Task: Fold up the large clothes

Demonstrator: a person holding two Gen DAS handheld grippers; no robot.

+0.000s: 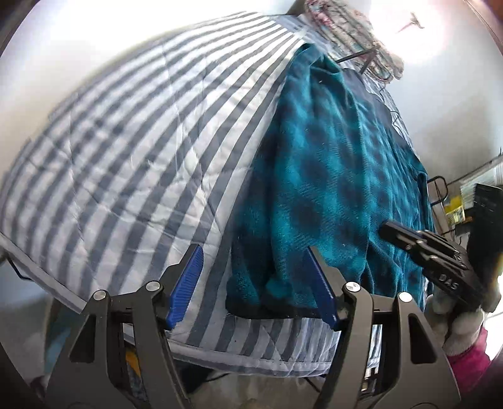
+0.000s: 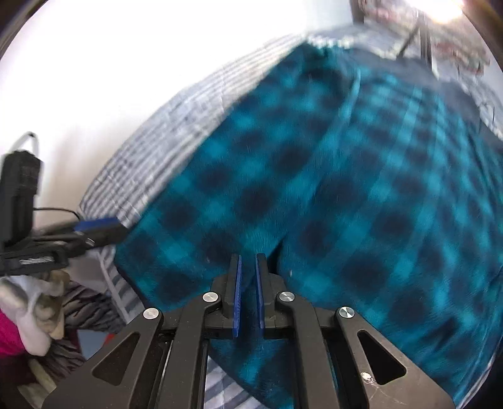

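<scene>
A teal and dark plaid fleece garment [image 1: 330, 163] lies spread over a blue-and-white striped quilt [image 1: 141, 151]. My left gripper [image 1: 253, 248] stands open over the garment's near dark-hemmed corner; cloth lies between the blue pads [image 1: 188, 283], which do not press on it. My right gripper [image 2: 249, 256] hovers over the middle of the fleece [image 2: 361, 195], its pads almost together with only a thin slit and nothing held. The left wrist view shows the right gripper [image 1: 388, 227] at the garment's right side. The right wrist view shows the left gripper [image 2: 97, 228] at the fleece's left corner.
Gloved hands [image 2: 34, 302] with a pink sleeve [image 1: 471, 368] hold the grippers. A floral cloth [image 1: 352, 28] and dark metal bars [image 2: 421, 34] lie past the quilt's far end. Shelves with clutter [image 1: 465, 201] stand on the right. The quilt's near edge [image 1: 251, 361] drops off below the left gripper.
</scene>
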